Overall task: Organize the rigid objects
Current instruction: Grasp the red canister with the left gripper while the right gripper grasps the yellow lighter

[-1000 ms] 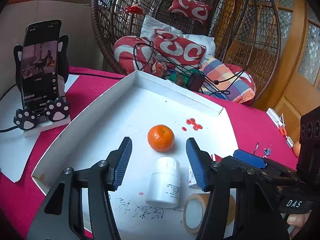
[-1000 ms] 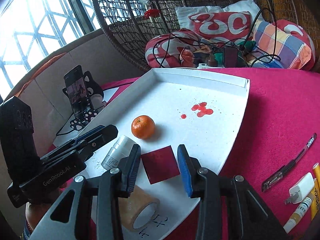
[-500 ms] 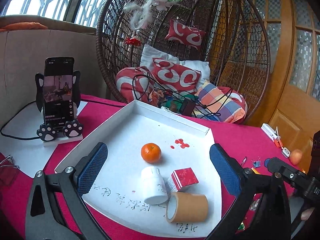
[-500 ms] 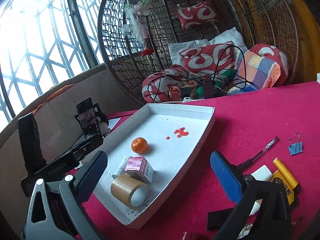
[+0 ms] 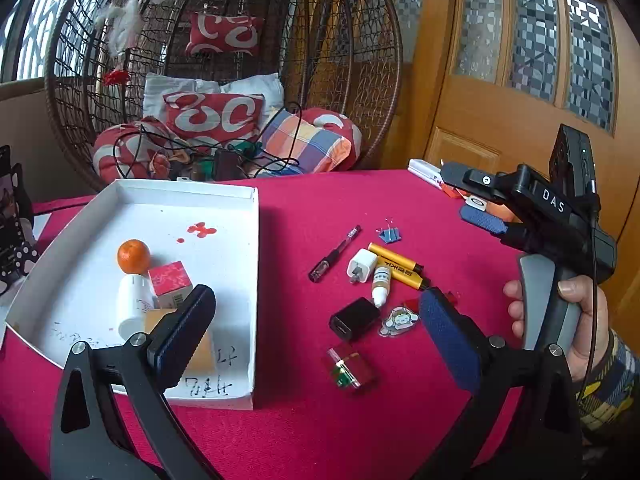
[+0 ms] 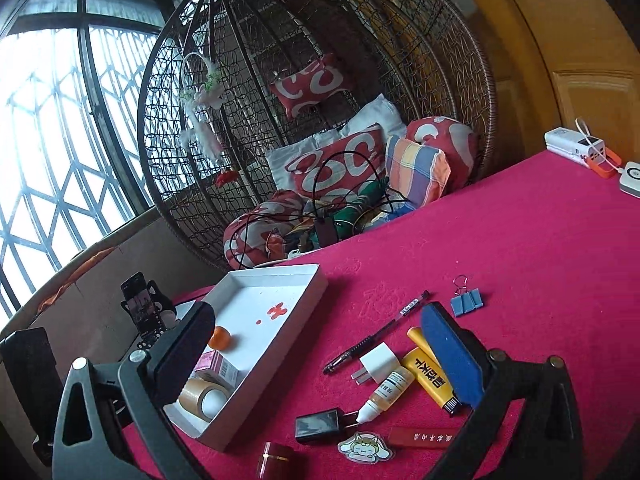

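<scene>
A white tray (image 5: 248, 280) on the red tablecloth holds an orange (image 5: 133, 256), a white bottle (image 5: 132, 306), a red box (image 5: 170, 282) and a tape roll (image 6: 204, 398). Right of the tray lie a pen (image 5: 334, 254), a white charger (image 5: 361, 266), a yellow tube (image 5: 396, 266), a dropper bottle (image 5: 380, 286), a black charger (image 5: 354, 318), a sticker (image 5: 398, 320), blue binder clips (image 5: 389, 235) and a small red case (image 5: 352, 368). My left gripper (image 5: 316, 340) is open and empty above the table. My right gripper (image 6: 320, 356) is open and empty above these items.
A wicker hanging chair (image 5: 224, 60) with cushions and cables stands behind the table. A phone on a paw stand (image 6: 142, 310) is left of the tray. A white power bank (image 6: 574, 144) lies at the far right. A wooden door (image 5: 520, 80) is at the right.
Both grippers opened wide, let go of the white bottle and the red box in the tray, pulled back and swung right toward the loose items on the cloth.
</scene>
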